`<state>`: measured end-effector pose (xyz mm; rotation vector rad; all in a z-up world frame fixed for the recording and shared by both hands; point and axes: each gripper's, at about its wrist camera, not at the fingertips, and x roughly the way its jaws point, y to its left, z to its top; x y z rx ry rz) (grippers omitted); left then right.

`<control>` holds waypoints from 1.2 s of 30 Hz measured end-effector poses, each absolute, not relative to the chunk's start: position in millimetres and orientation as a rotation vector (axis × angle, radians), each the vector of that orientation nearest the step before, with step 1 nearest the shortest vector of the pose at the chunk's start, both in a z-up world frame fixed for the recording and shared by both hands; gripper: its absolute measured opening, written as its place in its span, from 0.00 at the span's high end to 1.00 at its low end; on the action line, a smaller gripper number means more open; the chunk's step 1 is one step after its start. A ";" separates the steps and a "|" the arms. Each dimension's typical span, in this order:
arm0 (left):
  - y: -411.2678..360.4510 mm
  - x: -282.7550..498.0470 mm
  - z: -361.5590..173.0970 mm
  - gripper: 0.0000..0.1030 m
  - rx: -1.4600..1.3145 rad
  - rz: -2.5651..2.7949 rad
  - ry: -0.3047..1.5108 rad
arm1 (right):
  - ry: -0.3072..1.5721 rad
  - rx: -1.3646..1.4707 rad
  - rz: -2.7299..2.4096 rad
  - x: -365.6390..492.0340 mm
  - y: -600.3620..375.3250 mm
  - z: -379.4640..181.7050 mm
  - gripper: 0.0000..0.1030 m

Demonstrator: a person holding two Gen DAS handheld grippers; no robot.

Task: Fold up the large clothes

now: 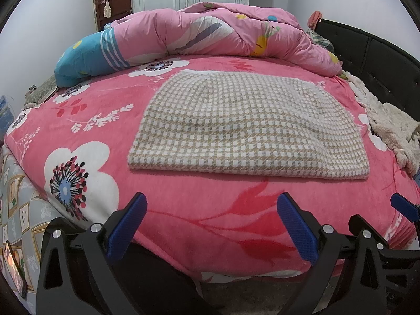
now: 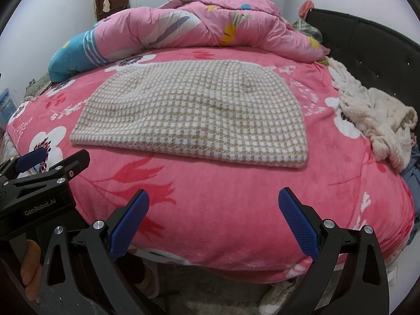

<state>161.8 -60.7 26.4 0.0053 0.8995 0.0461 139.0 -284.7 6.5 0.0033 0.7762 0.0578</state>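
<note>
A beige and white houndstooth garment [image 1: 244, 128] lies folded flat in a rectangle on the pink flowered bed cover [image 1: 105, 120]. It also shows in the right wrist view [image 2: 194, 118]. My left gripper [image 1: 211, 206] is open and empty, held at the bed's near edge, short of the garment. My right gripper [image 2: 214, 203] is open and empty too, at the same edge a little to the right. The left gripper shows at the left of the right wrist view [image 2: 42, 168], and a blue pad of the right gripper shows at the right edge of the left wrist view [image 1: 401, 204].
A bunched pink duvet [image 1: 223, 31] lies across the back of the bed. A cream fluffy garment [image 2: 378, 120] is heaped at the right, by the black headboard [image 2: 367, 50]. A phone [image 1: 15, 270] lies at the lower left. White shoes [image 2: 278, 296] sit on the floor.
</note>
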 end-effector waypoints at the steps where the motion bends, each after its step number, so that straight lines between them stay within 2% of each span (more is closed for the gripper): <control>1: -58.9 162.6 26.5 0.05 0.005 0.046 0.899 | 0.777 0.003 0.059 138.9 -284.5 6.1 0.08; 36: -56.2 164.6 27.4 0.05 0.009 0.053 0.897 | 0.779 0.002 0.061 139.5 -286.6 4.2 0.08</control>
